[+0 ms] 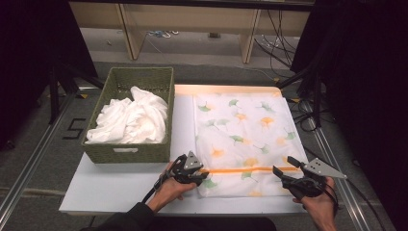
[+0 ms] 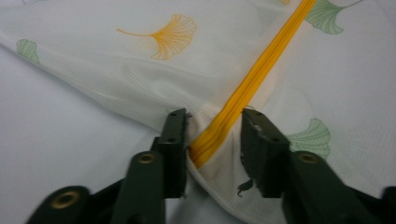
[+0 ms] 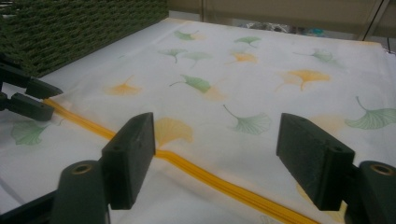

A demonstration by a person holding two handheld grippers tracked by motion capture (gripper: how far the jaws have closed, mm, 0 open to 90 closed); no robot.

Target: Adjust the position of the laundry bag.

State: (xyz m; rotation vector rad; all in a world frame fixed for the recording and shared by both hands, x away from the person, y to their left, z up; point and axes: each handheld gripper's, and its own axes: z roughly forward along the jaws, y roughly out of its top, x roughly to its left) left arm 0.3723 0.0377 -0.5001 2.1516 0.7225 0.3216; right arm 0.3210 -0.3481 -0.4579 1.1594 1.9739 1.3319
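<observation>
A white mesh bag (image 1: 240, 130) printed with green and orange ginkgo leaves lies flat on the table. An orange zipper (image 1: 245, 170) runs across its near part. My left gripper (image 1: 199, 179) sits at the bag's left edge. Its jaws are shut on the bunched fabric around the zipper's end (image 2: 212, 140), midway at the left gripper (image 2: 212, 116). My right gripper (image 1: 284, 166) hovers at the bag's right edge, open. In the right gripper view, the right gripper (image 3: 217, 135) has wide-spread jaws and the zipper (image 3: 187, 168) passes under them. The left gripper (image 3: 32, 98) shows far off.
A green woven basket (image 1: 139, 77) holding crumpled white cloth (image 1: 130, 118) stands on the table's left side, close to the bag. The white table (image 1: 120, 190) has bare surface in front of the basket. Shelving and cables lie beyond the far edge.
</observation>
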